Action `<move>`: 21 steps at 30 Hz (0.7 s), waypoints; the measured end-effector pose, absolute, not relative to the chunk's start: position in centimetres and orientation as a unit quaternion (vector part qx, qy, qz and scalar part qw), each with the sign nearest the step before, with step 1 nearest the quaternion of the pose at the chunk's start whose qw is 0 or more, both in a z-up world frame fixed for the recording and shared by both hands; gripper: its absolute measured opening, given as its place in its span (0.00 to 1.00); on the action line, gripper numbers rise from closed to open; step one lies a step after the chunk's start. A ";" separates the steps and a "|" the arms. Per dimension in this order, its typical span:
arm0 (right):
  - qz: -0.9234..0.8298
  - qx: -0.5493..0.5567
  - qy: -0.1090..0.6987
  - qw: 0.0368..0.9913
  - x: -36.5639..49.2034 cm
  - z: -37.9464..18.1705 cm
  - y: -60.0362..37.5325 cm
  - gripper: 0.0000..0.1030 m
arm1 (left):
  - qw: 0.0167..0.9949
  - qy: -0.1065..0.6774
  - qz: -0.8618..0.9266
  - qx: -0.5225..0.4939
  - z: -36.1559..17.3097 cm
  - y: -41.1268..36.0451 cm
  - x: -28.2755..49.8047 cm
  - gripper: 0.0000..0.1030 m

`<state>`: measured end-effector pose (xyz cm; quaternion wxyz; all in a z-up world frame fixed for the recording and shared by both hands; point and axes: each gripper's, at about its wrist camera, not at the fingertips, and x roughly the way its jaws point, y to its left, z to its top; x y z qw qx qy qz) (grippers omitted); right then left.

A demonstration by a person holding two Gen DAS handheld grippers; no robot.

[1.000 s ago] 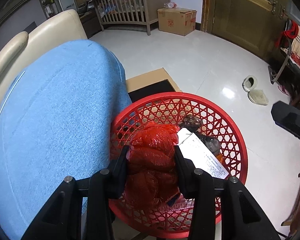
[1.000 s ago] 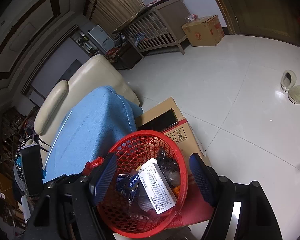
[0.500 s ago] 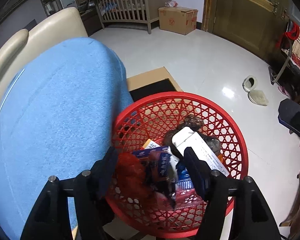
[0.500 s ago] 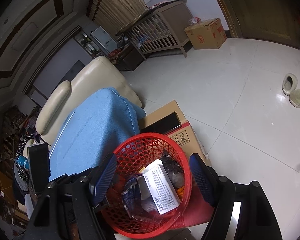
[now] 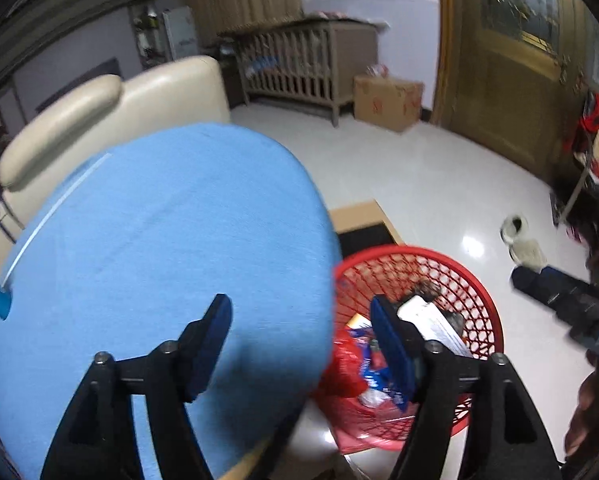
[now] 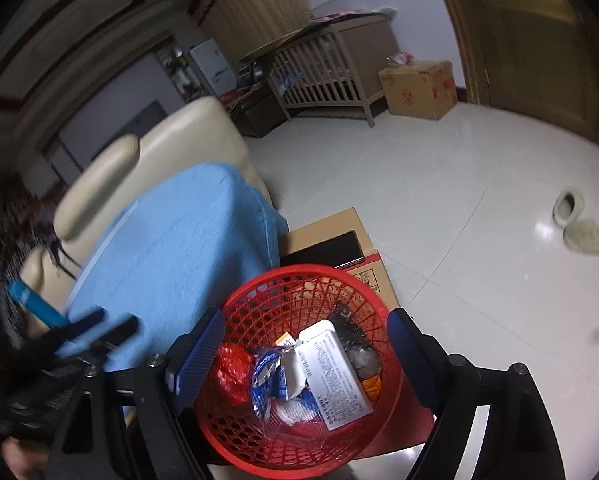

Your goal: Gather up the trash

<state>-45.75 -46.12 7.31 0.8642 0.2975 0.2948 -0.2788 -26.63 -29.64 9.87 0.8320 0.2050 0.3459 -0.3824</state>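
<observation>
We see the left gripper [image 5: 301, 334] nearest to us, its jaws wide apart with nothing between them; they have just been opening, and it now hangs over the blue cushion [image 5: 147, 248], beside the red basket [image 5: 481, 300]. The right gripper [image 6: 305, 344] also stands open with empty jaws that have just been opening a little more, and it frames the basket from above without touching it. The trash is inside this basket: a crumpled red plastic bag [image 6: 231, 372] lies at the side nearest the cushion, next to it a blue and white wrapper [image 6: 269, 376], then a white printed box [image 6: 331, 376] across the middle, and some dark crumpled pieces [image 6: 349, 330] at the far side. We judge that all of this is light. The bag and the wrapper are soft and slippery, so they would best be pinched at a bunched fold; the box is stiffer but thin, and we would take it across its narrow sides, gently, so it does not crush. Behind the basket a cardboard box [image 6: 339, 244] lies flat on the white floor, and further behind it stand a cream sofa [image 6: 147, 160] and a wooden crib [image 6: 331, 68].
</observation>
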 end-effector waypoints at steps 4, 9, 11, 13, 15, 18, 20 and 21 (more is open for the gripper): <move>-0.303 0.235 0.319 0.867 -43.9 7.2 -42.9 0.83 | 0.843 0.346 -0.374 0.174 10.5 -26.3 -26.0 0.79; -0.332 0.175 0.351 0.858 -42.8 6.3 -38.8 0.83 | 0.846 0.358 -0.364 0.153 9.8 -23.5 -25.4 0.79; -0.339 0.160 0.357 0.856 -42.7 6.1 -37.5 0.83 | 0.847 0.361 -0.359 0.151 9.6 -22.8 -25.2 0.79; -0.351 0.149 0.359 0.852 -42.8 6.0 -36.1 0.83 | 0.846 0.366 -0.359 0.145 9.5 -22.1 -25.2 0.79; -0.364 0.150 0.355 0.848 -43.2 5.9 -34.8 0.83 | 0.845 0.369 -0.360 0.142 9.5 -21.5 -25.2 0.79; -0.359 0.160 0.344 0.852 -43.8 5.9 -32.9 0.83 | 0.846 0.367 -0.358 0.144 9.6 -20.8 -25.7 0.79; -0.358 0.150 0.347 0.854 -43.6 6.0 -32.1 0.83 | 0.846 0.366 -0.359 0.144 9.7 -20.2 -26.1 0.79; -0.357 0.144 0.347 0.855 -43.4 6.1 -31.6 0.83 | 0.847 0.365 -0.359 0.145 9.7 -20.2 -26.3 0.80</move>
